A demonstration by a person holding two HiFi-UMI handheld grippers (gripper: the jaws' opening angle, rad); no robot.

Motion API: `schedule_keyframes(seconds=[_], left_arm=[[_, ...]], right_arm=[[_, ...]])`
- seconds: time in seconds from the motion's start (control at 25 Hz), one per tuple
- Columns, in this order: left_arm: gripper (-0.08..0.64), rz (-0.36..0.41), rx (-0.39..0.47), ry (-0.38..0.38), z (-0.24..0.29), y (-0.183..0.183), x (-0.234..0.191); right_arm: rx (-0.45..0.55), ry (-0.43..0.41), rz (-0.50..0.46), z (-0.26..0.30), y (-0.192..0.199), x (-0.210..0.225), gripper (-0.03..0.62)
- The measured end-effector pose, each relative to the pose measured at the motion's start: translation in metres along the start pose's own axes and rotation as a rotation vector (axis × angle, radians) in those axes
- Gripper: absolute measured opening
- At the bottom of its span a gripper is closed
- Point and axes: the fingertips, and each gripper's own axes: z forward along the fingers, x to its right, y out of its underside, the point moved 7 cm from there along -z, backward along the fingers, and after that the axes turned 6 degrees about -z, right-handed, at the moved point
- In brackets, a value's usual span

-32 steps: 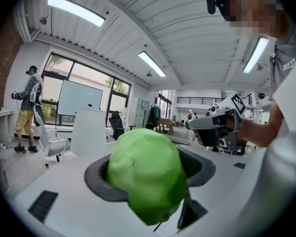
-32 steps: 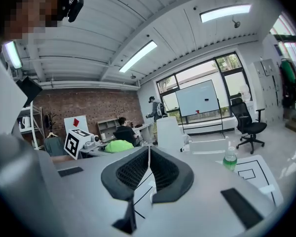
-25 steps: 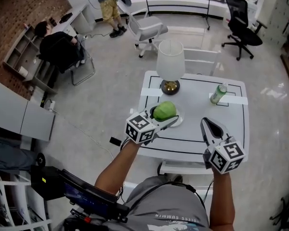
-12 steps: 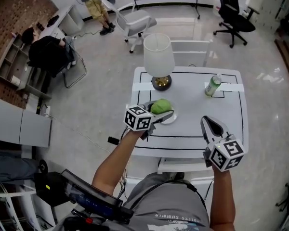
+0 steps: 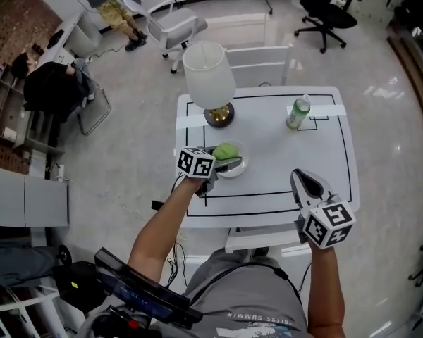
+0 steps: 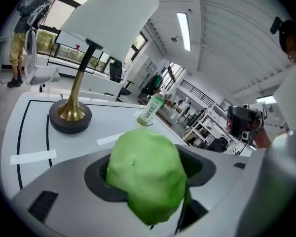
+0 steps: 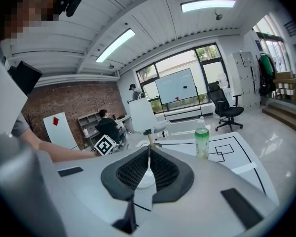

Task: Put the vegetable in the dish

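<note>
A round green vegetable sits between the jaws of my left gripper, which is shut on it. It hangs over the left part of a small white dish on the white table. Whether it touches the dish I cannot tell. In the left gripper view the vegetable fills the space between the jaws. My right gripper is shut and holds nothing, above the table's front right corner. Its closed pads point toward the dish.
A lamp with a white shade and brass foot stands at the table's back left, just behind the dish. A green bottle stands at the back right. Black lines and tape strips mark the tabletop. Office chairs and people are farther off.
The head view has shifted, so the table now lies more to the left and higher. My left gripper still holds the vegetable over the dish. The right gripper has barely moved.
</note>
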Motion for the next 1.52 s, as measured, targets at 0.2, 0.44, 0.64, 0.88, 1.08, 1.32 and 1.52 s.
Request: schedule_keyframes(seconds=[0.2, 0.44, 0.64, 0.88, 1.08, 1.32, 1.52], left_arm=[[0.295, -0.022, -0.087, 0.035, 0.019, 0.009, -0.015], [0.295, -0.061, -0.199, 0.088, 0.039, 0.02, -0.03], [0.295, -0.064, -0.325, 0.126, 0.048, 0.025, -0.036], [0.296, 0.008, -0.436, 0.102, 0.056, 0.033, -0.043], [0.296, 0.086, -0.424, 0.104, 0.058, 0.029, -0.042], [0.347, 0.286, -0.322, 0.011, 0.054, 0.009, -0.044], [0.467, 0.392, -0.21, -0.101, 0.049, -0.001, -0.057]], right_arm=[[-0.028, 0.027, 0.022, -0.001, 0.012, 0.007, 0.008], [-0.054, 0.039, 0.016, 0.004, 0.017, 0.009, 0.008], [-0.073, 0.053, 0.02, 0.007, 0.02, 0.012, 0.008], [-0.096, 0.053, 0.024, 0.012, 0.025, 0.009, 0.008], [-0.111, 0.048, 0.022, 0.018, 0.029, 0.006, 0.008], [-0.124, 0.04, 0.024, 0.023, 0.029, 0.005, 0.008], [-0.137, 0.033, 0.02, 0.026, 0.031, 0.003, 0.008]])
